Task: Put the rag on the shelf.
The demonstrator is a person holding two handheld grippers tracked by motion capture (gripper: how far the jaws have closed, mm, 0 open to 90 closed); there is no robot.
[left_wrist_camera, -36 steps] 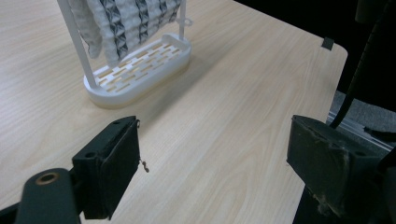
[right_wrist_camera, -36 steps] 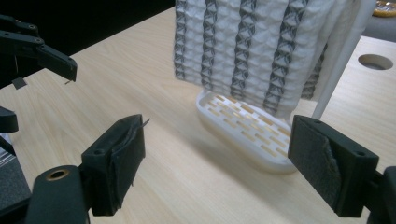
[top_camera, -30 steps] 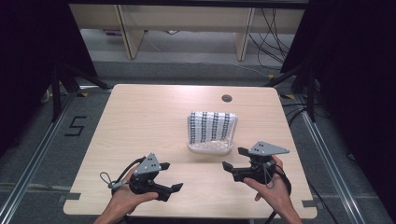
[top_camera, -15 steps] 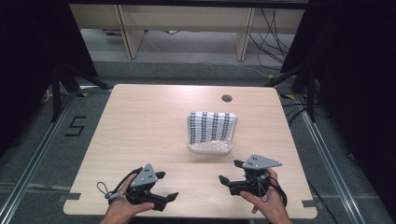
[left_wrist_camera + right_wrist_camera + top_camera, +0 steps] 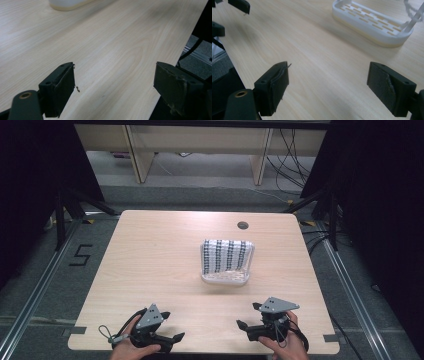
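The light wood-grain table (image 5: 150, 270) stands on grey carpeted floor (image 5: 45, 285). A round cable hole (image 5: 243, 225) sits near the table's far edge. Beyond the table stands pale wooden shelving (image 5: 200, 145), with black cables (image 5: 290, 155) trailing beside it. Black curtains (image 5: 380, 195) hang at both sides of the table. A "5" marking (image 5: 80, 255) lies on the floor left of the table.
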